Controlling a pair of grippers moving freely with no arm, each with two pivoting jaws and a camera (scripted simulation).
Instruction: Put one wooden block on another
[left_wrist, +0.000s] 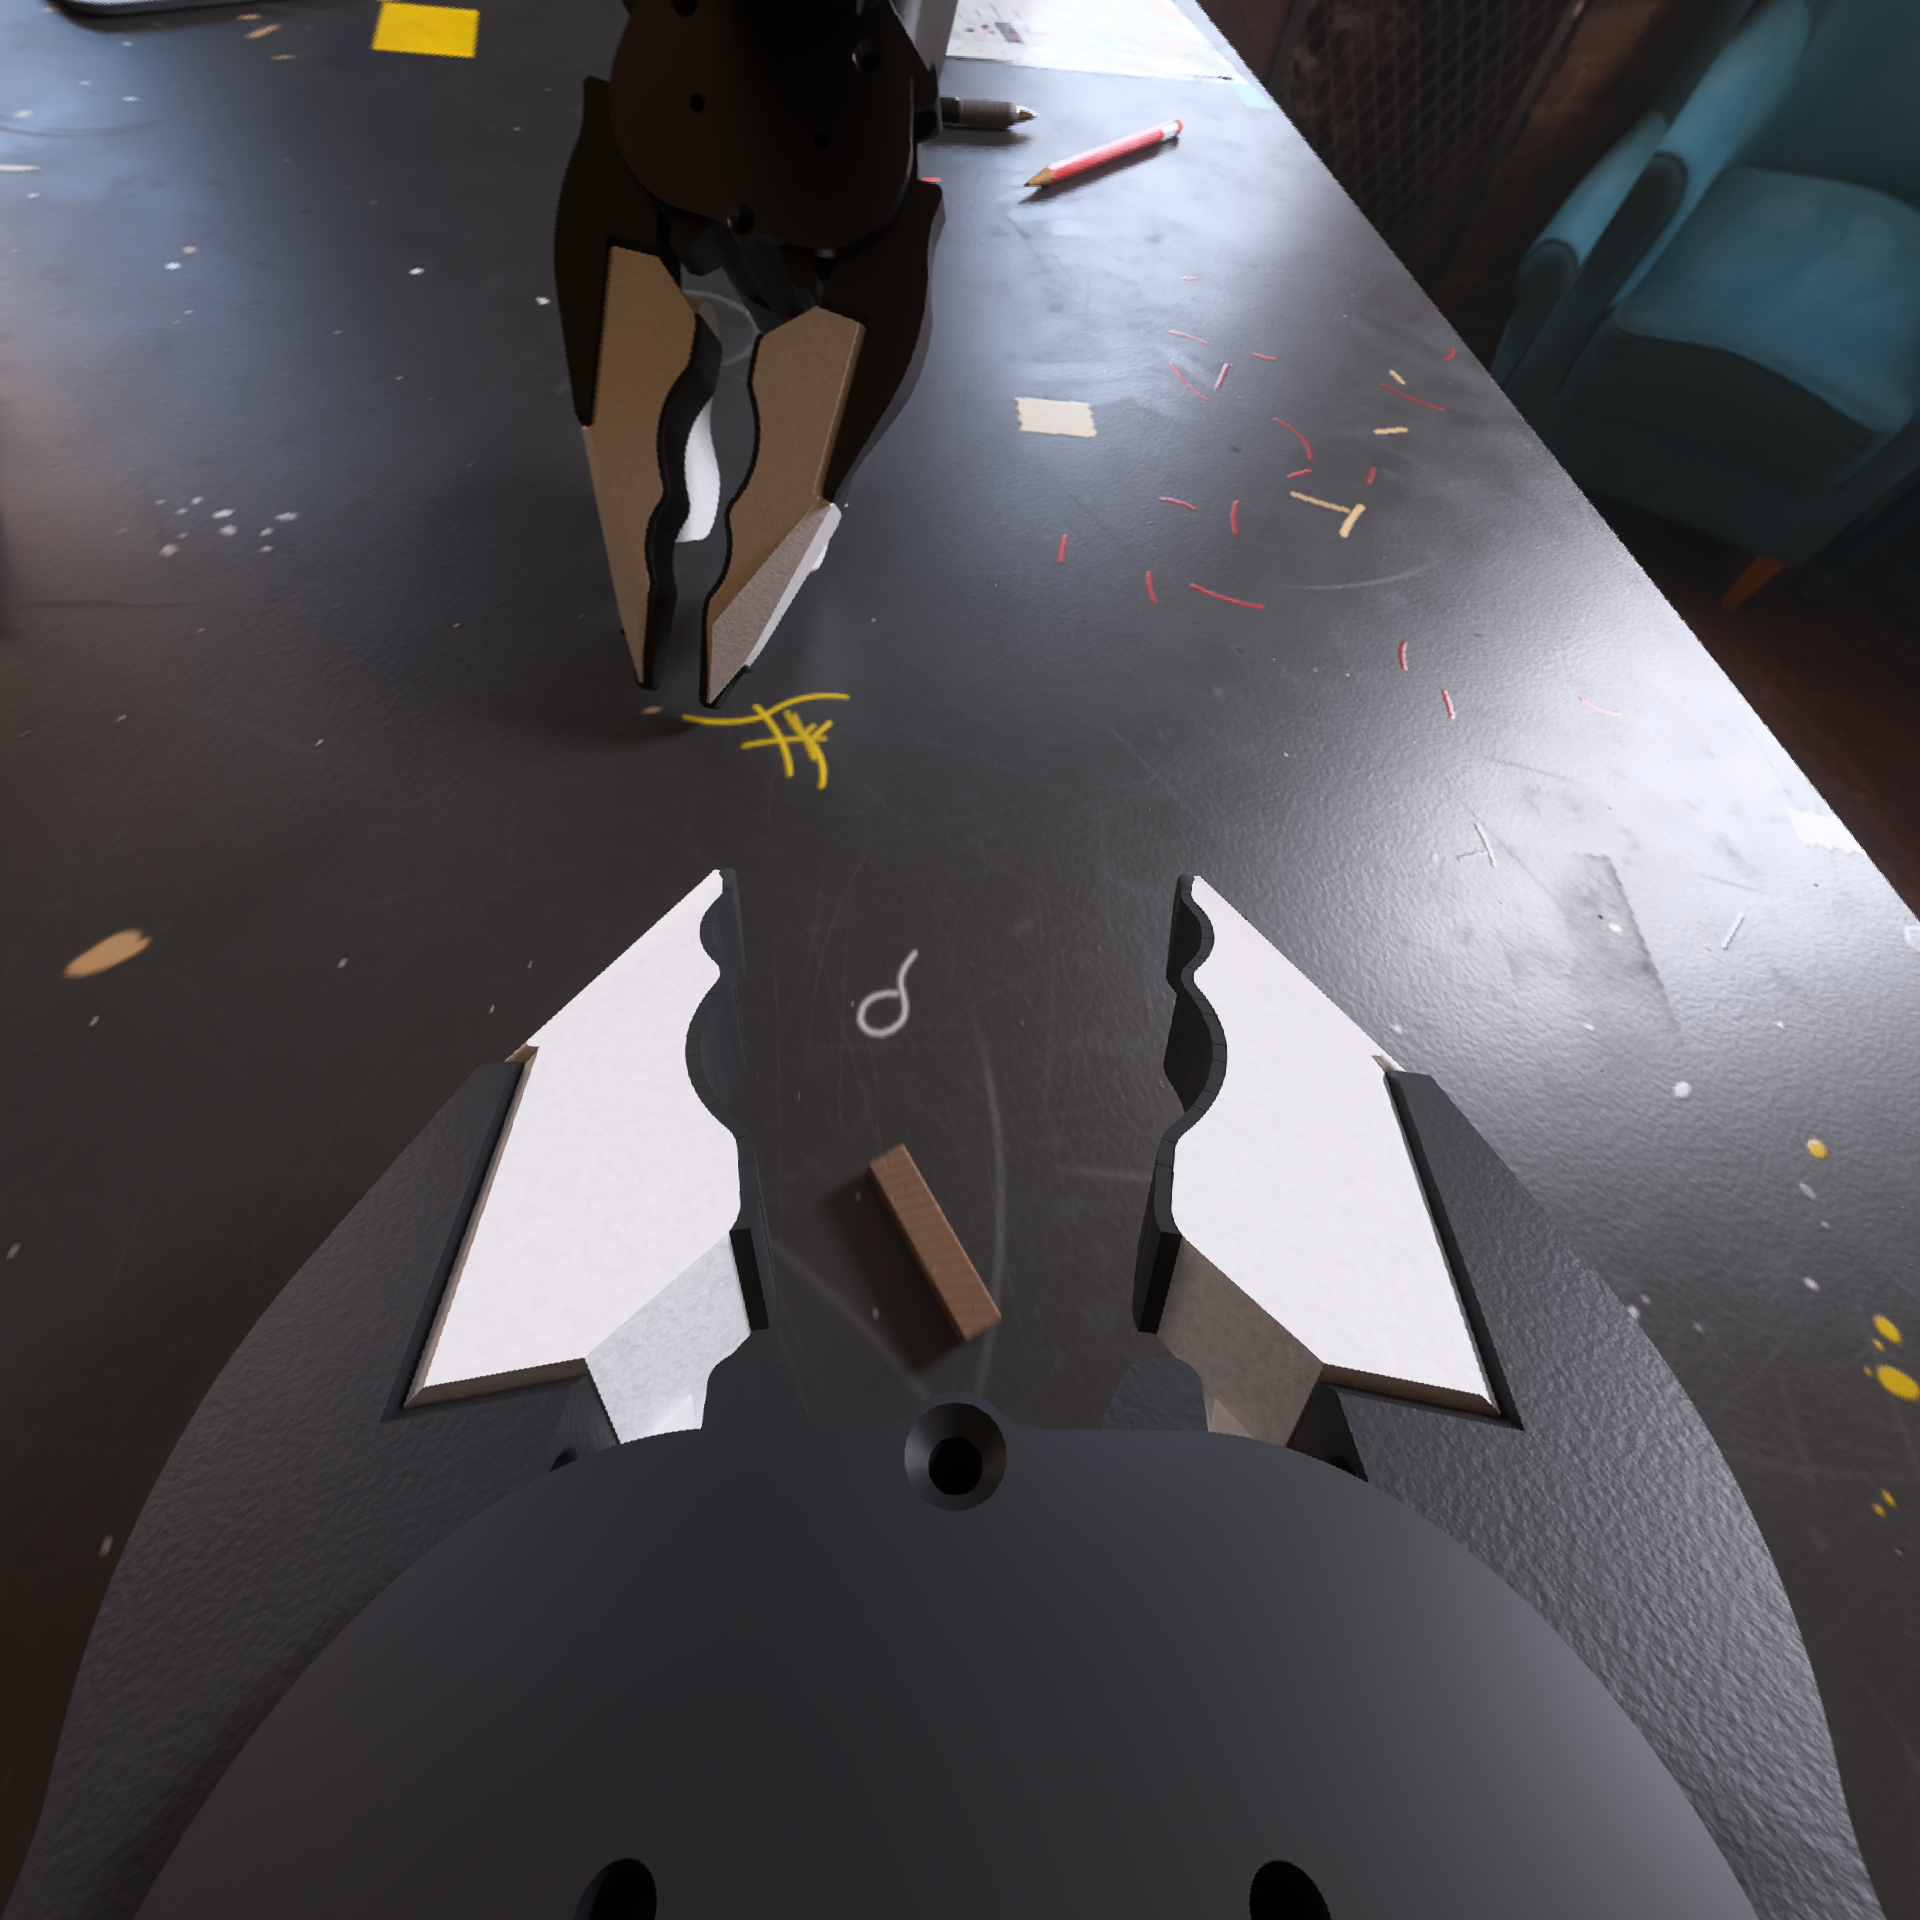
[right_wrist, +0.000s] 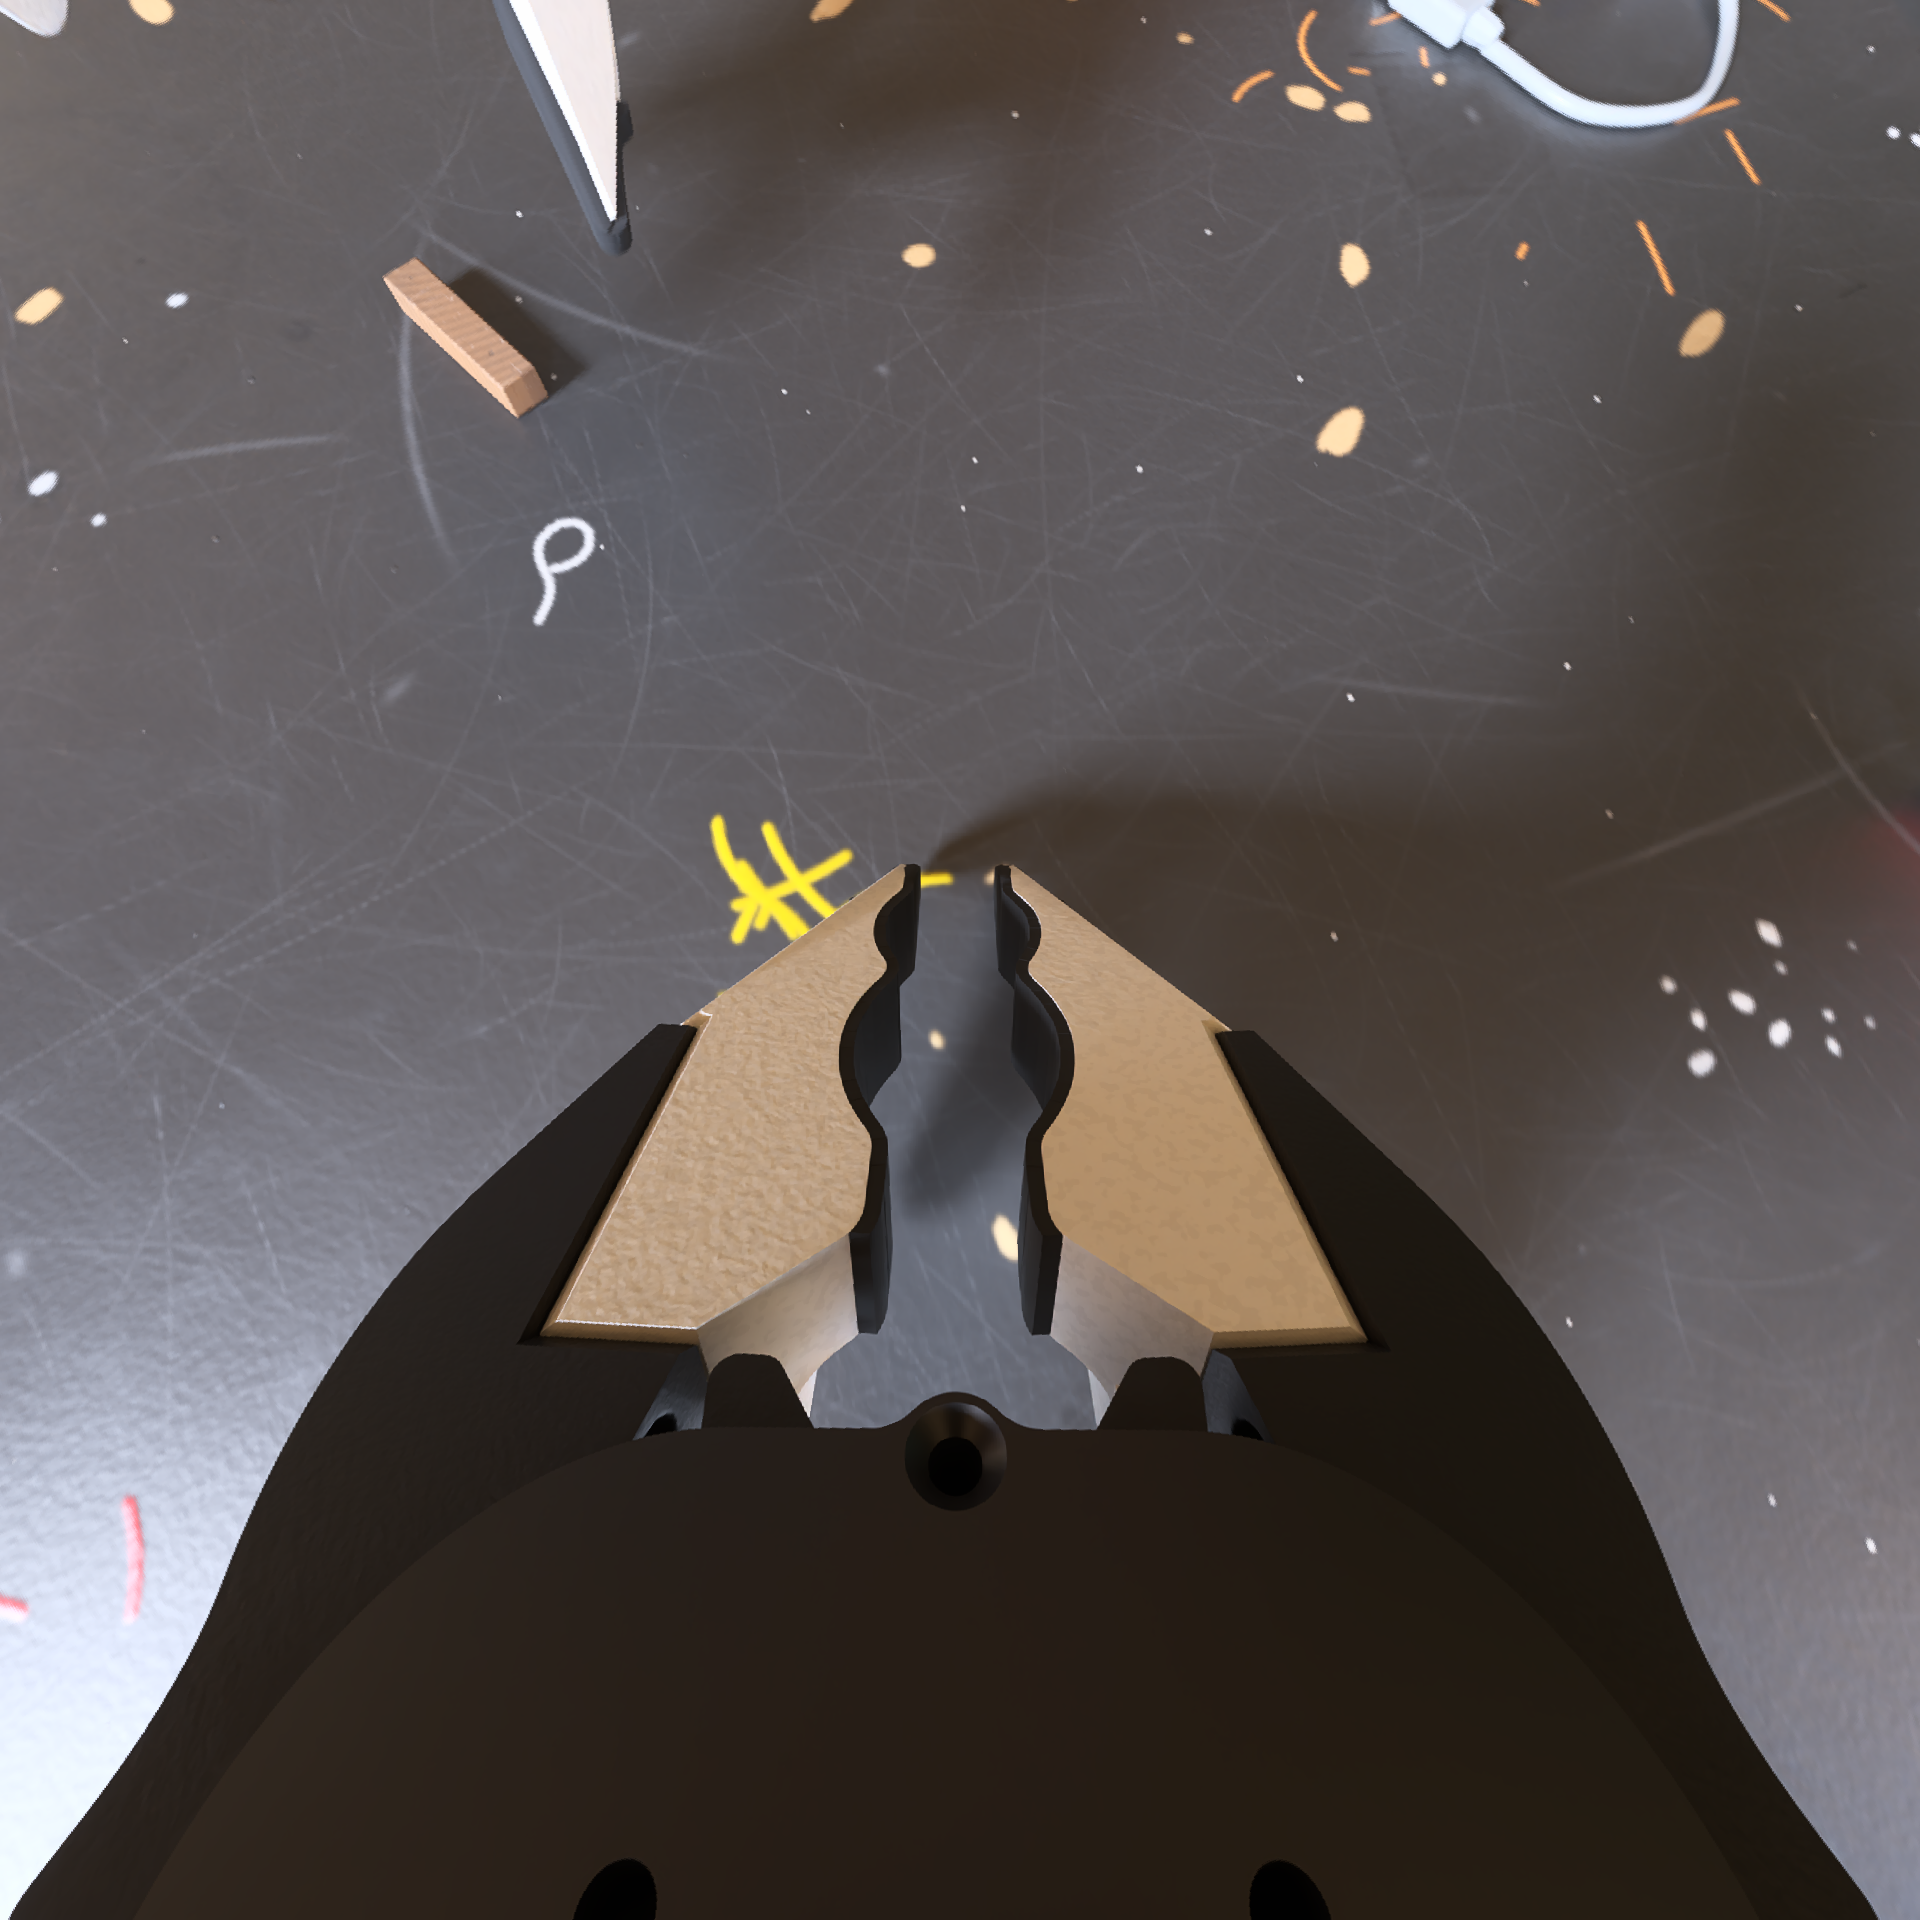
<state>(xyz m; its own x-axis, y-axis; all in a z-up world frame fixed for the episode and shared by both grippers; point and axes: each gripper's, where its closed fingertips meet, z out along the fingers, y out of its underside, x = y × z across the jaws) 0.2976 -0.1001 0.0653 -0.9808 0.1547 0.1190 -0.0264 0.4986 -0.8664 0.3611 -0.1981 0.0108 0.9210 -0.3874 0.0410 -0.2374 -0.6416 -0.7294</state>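
One brown wooden block (left_wrist: 935, 1242) lies flat on the dark scratched table, set at a slant. My left gripper (left_wrist: 956, 883) is open, with white pads, and hovers over the block; the block shows between the fingers near their base, touching neither. The block also shows in the right wrist view (right_wrist: 464, 336) at the upper left, beside one left finger (right_wrist: 582, 104). My right gripper (right_wrist: 956, 878) has tan pads, its jaws nearly together with nothing between them, tips close to the table by a yellow scribble (right_wrist: 779, 883). It faces my left gripper in the left wrist view (left_wrist: 681, 681). No second block is in view.
A red pencil (left_wrist: 1107, 154), a pen (left_wrist: 982, 111), papers (left_wrist: 1060, 31) and a yellow note (left_wrist: 426, 28) lie at the far end. A white cable (right_wrist: 1600, 83) lies beyond the right gripper. The table edge (left_wrist: 1558, 436) runs along the right, with a teal armchair (left_wrist: 1745, 312) past it.
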